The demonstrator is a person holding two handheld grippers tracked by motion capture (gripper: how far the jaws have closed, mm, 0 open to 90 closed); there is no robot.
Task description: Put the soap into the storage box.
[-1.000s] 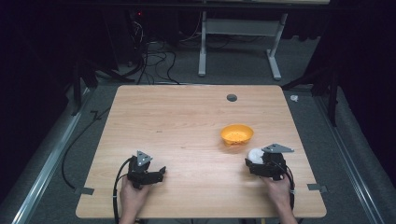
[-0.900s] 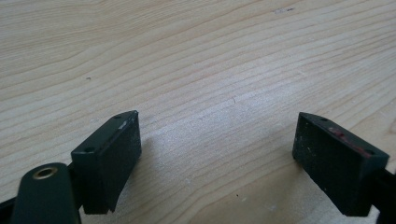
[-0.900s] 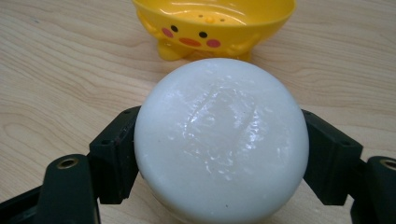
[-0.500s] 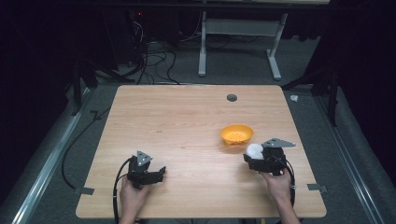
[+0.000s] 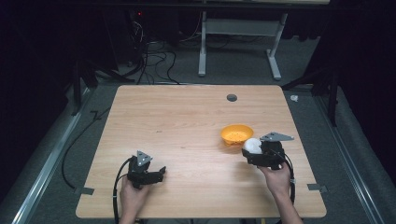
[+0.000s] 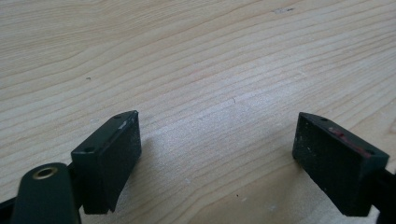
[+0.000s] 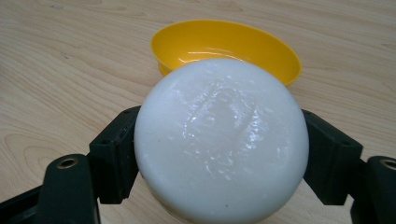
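A light wood-grain desk (image 5: pixel 187 121) stands on a grey floor (image 5: pixel 233 70), a small dark round hole (image 5: pixel 231 97) near its far edge and white frame legs (image 5: pixel 203 46) of other furniture beyond it in the dim room. Black cables (image 5: pixel 154 60) lie tangled on the floor behind the desk's far left corner. Two patches of grey tape (image 5: pixel 84 190) mark the near corners.

A person's left hand (image 5: pixel 133 198) rests at the near left of the desk, holding the left hand-held gripper (image 5: pixel 162 170) low over bare wood; in the left gripper view its jaws stand wide apart with nothing between them. The person's right hand (image 5: pixel 276 179) holds the right hand-held gripper (image 5: pixel 247 151) at the near right of the desk, its grey three-cornered plate on top.

A shallow yellow bowl (image 5: pixel 236 134) sits on the desk right of centre, just beyond the right hand-held gripper. That gripper's jaws are clamped on either side of a glossy white round ball (image 7: pixel 219 137), which is held just at the bowl's near rim and partly covers it in the right gripper view.
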